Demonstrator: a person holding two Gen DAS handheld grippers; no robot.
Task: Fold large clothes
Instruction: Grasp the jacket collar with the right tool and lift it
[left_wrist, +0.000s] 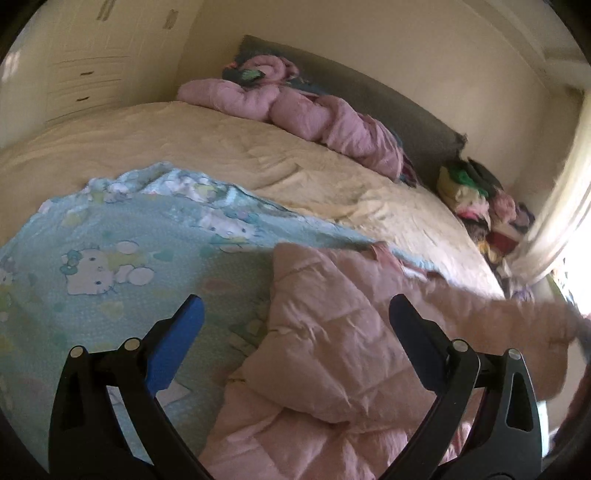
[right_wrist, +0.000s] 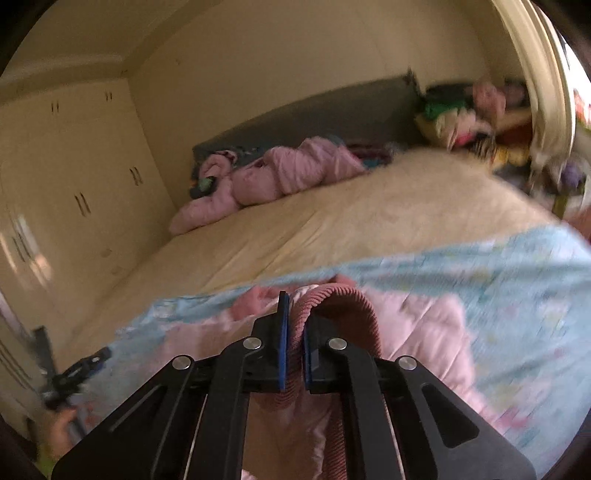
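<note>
You are pinching the ribbed cuff of the pink quilted jacket tight in your right gripper; your left gripper is hovering wide open and empty above the jacket body; it is lying rumpled on the blue blanket, folding barely begun.

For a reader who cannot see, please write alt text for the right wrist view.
The right gripper is shut on the ribbed cuff of a pink quilted jacket, which lies on a light blue cartoon blanket. Behind it is a cream bed with a pink bundle near the grey headboard.
</note>
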